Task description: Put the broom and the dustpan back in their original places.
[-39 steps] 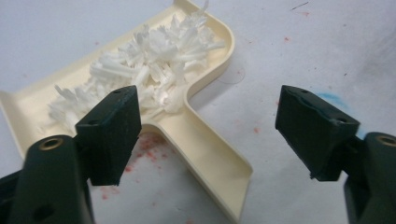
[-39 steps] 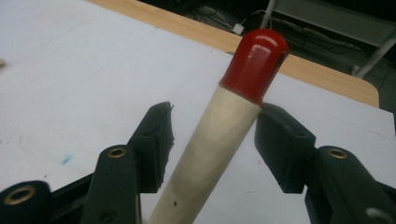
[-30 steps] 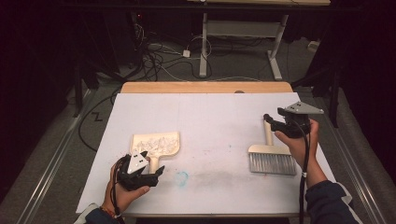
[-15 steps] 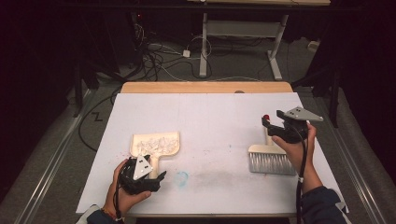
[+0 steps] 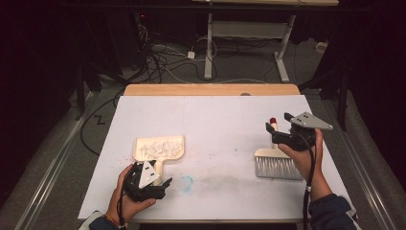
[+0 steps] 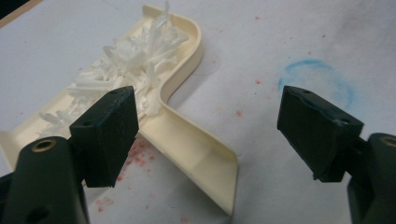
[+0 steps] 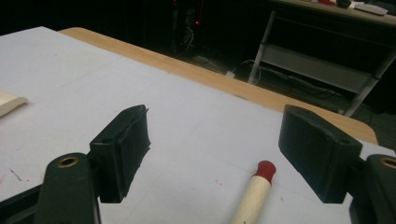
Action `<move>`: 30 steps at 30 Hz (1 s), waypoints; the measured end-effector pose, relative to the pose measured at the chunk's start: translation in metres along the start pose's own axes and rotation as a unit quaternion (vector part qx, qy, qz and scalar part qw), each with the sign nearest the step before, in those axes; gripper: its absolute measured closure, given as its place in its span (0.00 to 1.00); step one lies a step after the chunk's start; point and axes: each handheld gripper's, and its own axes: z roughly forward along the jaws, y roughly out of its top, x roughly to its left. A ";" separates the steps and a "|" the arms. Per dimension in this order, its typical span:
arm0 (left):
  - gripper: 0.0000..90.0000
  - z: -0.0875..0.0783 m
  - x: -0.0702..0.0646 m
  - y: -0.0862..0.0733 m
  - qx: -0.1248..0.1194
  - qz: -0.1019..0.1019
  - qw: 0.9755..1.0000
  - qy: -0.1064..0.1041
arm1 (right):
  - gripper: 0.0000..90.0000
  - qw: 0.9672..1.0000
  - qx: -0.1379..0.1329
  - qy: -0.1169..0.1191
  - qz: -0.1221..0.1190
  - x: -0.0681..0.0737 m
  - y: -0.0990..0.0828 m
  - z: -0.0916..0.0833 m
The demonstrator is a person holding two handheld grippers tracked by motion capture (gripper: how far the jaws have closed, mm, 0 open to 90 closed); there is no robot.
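Observation:
A cream dustpan [image 5: 158,147] holding white shreds [image 6: 135,56] lies at the table's left. Its handle [image 6: 191,149] points toward my left gripper [image 5: 162,185], which stands open just short of it; in the left gripper view the gripper [image 6: 210,112] has the handle low between its jaws, untouched. At the right lies a hand brush [image 5: 277,165] with grey bristles and a red-tipped wooden handle [image 7: 257,186]. My right gripper [image 5: 277,126] hovers over that handle; its jaws have just been opening, and the gripper [image 7: 215,135] stands open with the handle below, not gripped.
White paper [image 5: 215,120] covers the table, with a wooden strip [image 5: 210,89] along its far edge. A faint blue circle mark [image 6: 322,79] and red specks lie near the dustpan. Cables and desk legs [image 5: 208,43] are on the floor beyond.
The right gripper's jaws stand wider apart than before, above the brush handle. The left hand has drawn back slightly toward the table's front edge.

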 end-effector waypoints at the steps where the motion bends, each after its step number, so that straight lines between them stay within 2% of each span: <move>1: 0.22 0.000 0.000 0.000 -0.001 0.000 1.000 -0.003 | 0.27 1.000 -0.002 -0.001 -0.002 0.001 0.001 -0.001; 3: 0.22 0.001 -0.001 0.000 0.000 0.001 1.000 -0.005 | 0.26 1.000 -0.008 0.003 -0.001 0.002 0.002 -0.003; 5: 0.22 0.001 -0.002 0.000 -0.002 0.002 1.000 -0.007 | 0.25 1.000 -0.008 -0.001 -0.011 0.004 0.003 -0.005; 6: 0.22 0.001 -0.002 0.000 -0.003 0.002 1.000 -0.008 | 0.25 1.000 -0.009 0.002 -0.007 0.006 0.004 -0.006; 9: 0.22 0.000 -0.001 0.001 -0.007 -0.002 1.000 -0.012 | 0.25 1.000 -0.012 0.007 -0.018 0.008 0.005 -0.008; 13: 0.21 -0.001 -0.001 0.001 -0.010 0.000 1.000 -0.014 | 0.24 1.000 -0.007 0.008 -0.017 0.011 0.007 -0.011; 17: 0.21 -0.001 -0.002 0.001 -0.011 0.002 1.000 -0.016 | 0.24 0.999 -0.008 0.022 -0.029 0.015 0.008 -0.016; 30: 0.21 0.001 -0.005 0.001 -0.003 0.011 1.000 -0.017 | 0.24 0.999 -0.005 0.016 -0.042 0.020 0.008 -0.028</move>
